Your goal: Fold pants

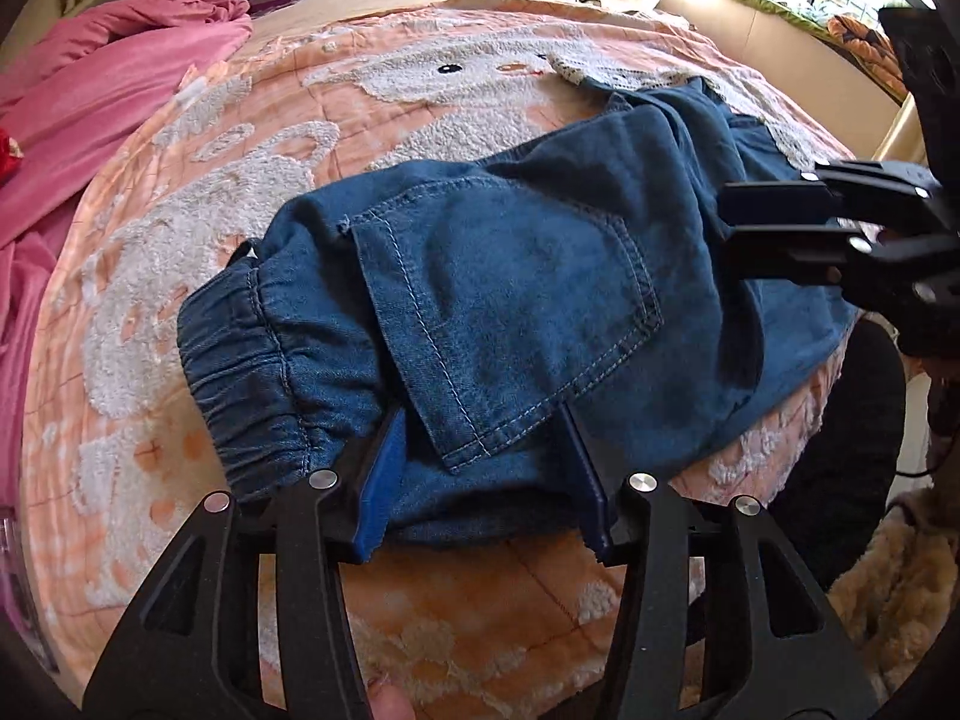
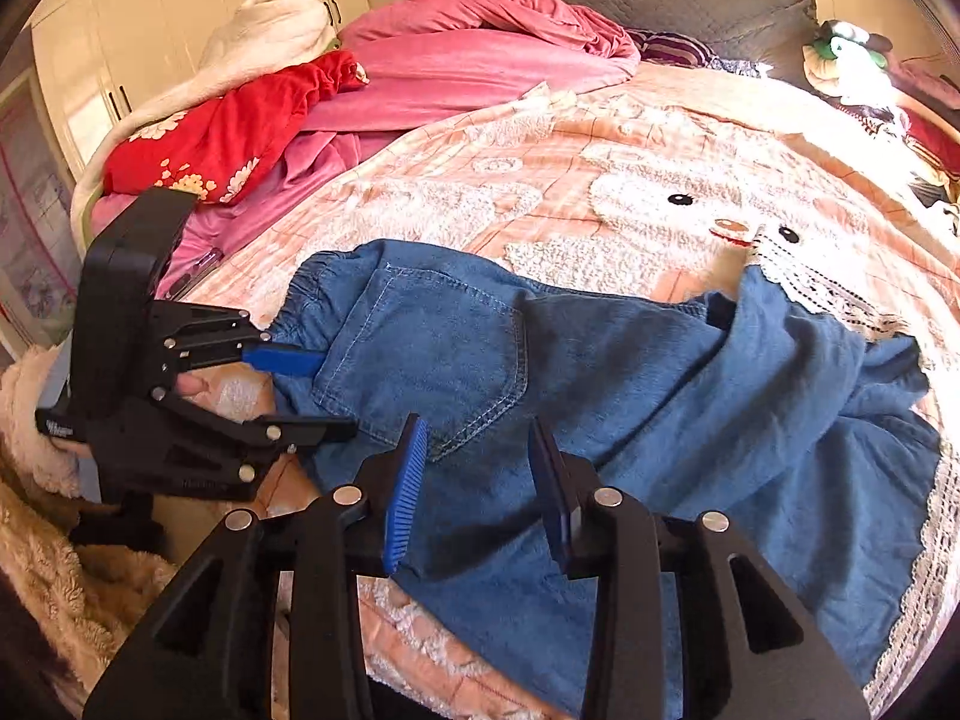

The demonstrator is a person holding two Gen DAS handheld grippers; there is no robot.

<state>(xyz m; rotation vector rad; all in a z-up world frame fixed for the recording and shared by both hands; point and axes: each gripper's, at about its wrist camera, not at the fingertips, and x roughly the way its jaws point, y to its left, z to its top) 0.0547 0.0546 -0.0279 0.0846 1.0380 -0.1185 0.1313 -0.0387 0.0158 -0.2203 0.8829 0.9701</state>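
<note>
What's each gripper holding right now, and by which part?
Nothing gripped, it seems. Left gripper stands open astride the pants' near edge at the back pocket; right gripper is open above the fabric.

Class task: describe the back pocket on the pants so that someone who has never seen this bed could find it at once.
Start at the peach blanket with the white bunny face. On it lie blue denim pants. The back pocket sits beside the gathered elastic waistband; pale double stitching ending in a point sets it apart from the plain denim around it.
</note>
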